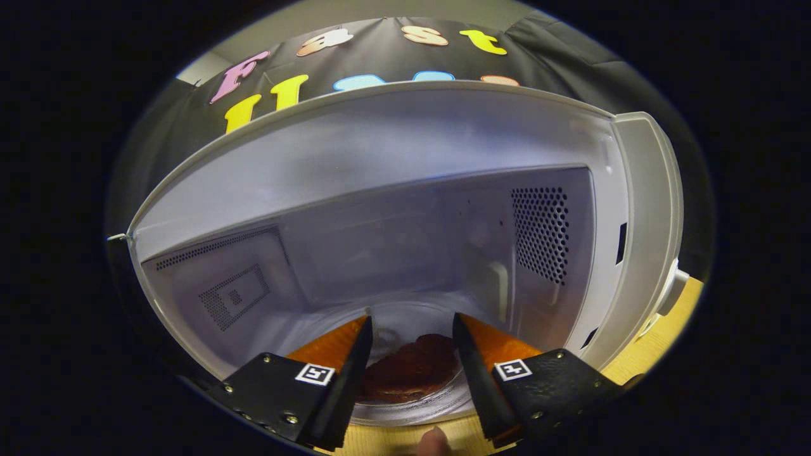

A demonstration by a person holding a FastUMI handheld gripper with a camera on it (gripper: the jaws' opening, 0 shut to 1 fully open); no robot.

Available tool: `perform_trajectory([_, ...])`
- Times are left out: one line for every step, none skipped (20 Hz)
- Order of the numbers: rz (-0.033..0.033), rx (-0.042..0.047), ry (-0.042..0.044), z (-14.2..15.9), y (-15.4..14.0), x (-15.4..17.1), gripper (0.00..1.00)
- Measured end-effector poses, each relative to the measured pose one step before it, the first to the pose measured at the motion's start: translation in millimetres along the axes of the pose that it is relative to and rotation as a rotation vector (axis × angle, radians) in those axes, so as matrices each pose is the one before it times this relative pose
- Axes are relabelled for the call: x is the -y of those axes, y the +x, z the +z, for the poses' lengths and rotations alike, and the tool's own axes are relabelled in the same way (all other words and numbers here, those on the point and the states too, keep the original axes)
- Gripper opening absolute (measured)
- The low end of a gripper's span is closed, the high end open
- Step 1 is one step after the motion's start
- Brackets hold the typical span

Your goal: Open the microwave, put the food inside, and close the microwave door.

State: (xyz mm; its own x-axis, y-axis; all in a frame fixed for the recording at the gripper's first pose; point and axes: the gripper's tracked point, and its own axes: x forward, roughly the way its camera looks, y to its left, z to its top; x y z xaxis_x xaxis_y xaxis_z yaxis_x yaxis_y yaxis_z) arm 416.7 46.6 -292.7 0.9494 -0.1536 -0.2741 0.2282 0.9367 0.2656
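Gripper is spread open and empty, aimed into the open white microwave. Dark reddish-brown food sits on the clear glass turntable inside (between the fingers), above the wooden tabletop.

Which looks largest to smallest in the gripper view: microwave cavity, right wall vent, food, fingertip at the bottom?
1. Microwave cavity, open.
2. Food, between the open gripper fingers, partly hidden.
3. Right wall vent, close to the food in apparent size; unsure.
4. Fingertip, though nearest the camera.

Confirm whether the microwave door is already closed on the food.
No: the microwave cavity stands open, the food on its glass plate seen between the open gripper fingers.
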Motion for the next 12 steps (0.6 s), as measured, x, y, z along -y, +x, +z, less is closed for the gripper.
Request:
perform_trajectory([0.01704, 0.00159, 0.00146, 1.68, -4.45, -4.21, 0.79])
perform_trajectory([0.00831, 0.00697, -0.00953, 2.87, -6.37, -2.85, 0.79])
perform_trajectory([0.00350, 0.00864, -0.01206, 2.70, -6.75, -1.06, 0.79])
perform_trajectory([0.00553, 0.00525, -0.00870, 1.53, -6.62, -0.26, 0.79])
perform_trajectory([0.02014, 0.00095, -0.00894, 2.42, -9.41, -4.50, 0.79])
perform_trajectory([0.01918, 0.00068, -0.00995, 2.09, -12.19, -4.38, 0.79])
perform_trajectory([0.02309, 0.00230, -0.00919, 3.93, -13.22, -4.15, 0.79])
perform_trajectory([0.02999, 0.00651, -0.00477, 5.43, -15.75, -6.18, 0.79])
perform_trajectory([0.03342, 0.00895, -0.00010, 7.93, -17.36, -6.81, 0.79])
perform_trajectory([0.03487, 0.00876, -0.00238, 7.28, -17.38, -6.75, 0.79])
perform_trajectory([0.03623, 0.00688, -0.00567, 7.32, -18.97, -8.72, 0.79])
perform_trajectory([0.03271, 0.01616, -0.00595, 8.72, -19.22, -9.16, 0.79])
